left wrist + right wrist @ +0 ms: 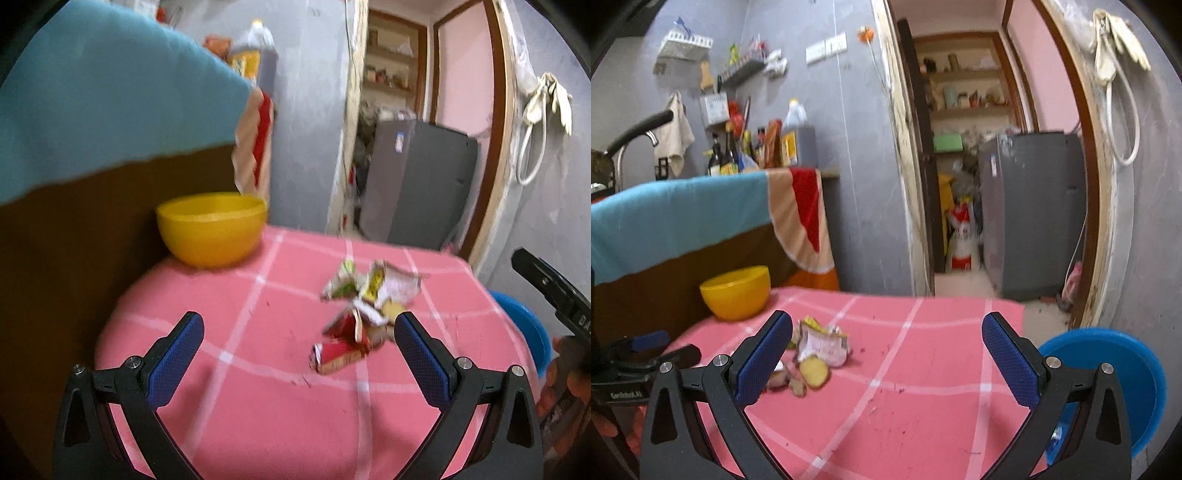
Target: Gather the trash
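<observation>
A heap of crumpled wrappers and peels (364, 310) lies on the pink checked tablecloth (258, 406). My left gripper (299, 328) hovers open above the cloth, its right finger beside the heap. In the right wrist view the same trash heap (818, 350) lies just past the left finger of my right gripper (886, 332), which is open and empty. The other gripper (646, 350) shows at the left edge there. The right gripper (546, 291) and a hand (565, 373) show at the right edge of the left wrist view.
A yellow bowl (212, 229) (737, 293) stands at the table's far left corner. A blue bin (1123, 380) (528, 325) sits below the table's right side. A teal, tan and red cloth (701, 218) hangs over brown furniture to the left. A grey appliance (1034, 210) stands beyond the doorway.
</observation>
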`<state>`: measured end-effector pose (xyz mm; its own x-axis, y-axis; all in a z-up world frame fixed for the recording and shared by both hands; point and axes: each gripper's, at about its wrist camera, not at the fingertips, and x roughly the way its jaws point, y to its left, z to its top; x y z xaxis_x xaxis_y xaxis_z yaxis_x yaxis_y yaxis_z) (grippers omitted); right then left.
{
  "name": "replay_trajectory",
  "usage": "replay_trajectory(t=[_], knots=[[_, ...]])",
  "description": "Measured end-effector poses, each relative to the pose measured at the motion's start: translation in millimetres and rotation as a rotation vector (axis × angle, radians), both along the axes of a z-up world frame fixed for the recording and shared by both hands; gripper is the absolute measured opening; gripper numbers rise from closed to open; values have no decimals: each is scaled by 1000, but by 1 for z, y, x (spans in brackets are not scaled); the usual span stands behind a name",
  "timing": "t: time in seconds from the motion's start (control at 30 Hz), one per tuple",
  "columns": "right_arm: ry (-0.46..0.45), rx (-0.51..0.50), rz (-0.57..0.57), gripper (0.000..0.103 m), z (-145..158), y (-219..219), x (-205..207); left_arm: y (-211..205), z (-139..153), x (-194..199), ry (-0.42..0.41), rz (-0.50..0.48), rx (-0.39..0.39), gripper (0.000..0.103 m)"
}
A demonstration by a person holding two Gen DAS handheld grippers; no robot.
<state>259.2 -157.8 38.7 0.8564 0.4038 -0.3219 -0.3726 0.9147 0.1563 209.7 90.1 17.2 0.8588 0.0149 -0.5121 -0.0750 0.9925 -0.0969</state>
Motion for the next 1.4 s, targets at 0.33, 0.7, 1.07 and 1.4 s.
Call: replay_trajectory(t=[0.33, 0.7, 1.07, 1.4], knots=[[190, -23, 81, 83, -21, 7, 24, -12, -18, 27, 176, -86, -16, 90], [306, -117, 186, 61, -38, 38, 41, -7, -30, 46, 270, -126, -83, 52], [398, -185, 276, 52, -46, 67, 57, 3, -29, 40, 267, -115, -128, 23], [448, -269, 354, 47, -52, 97, 68, 7, -27, 39, 274, -81, -156, 10]])
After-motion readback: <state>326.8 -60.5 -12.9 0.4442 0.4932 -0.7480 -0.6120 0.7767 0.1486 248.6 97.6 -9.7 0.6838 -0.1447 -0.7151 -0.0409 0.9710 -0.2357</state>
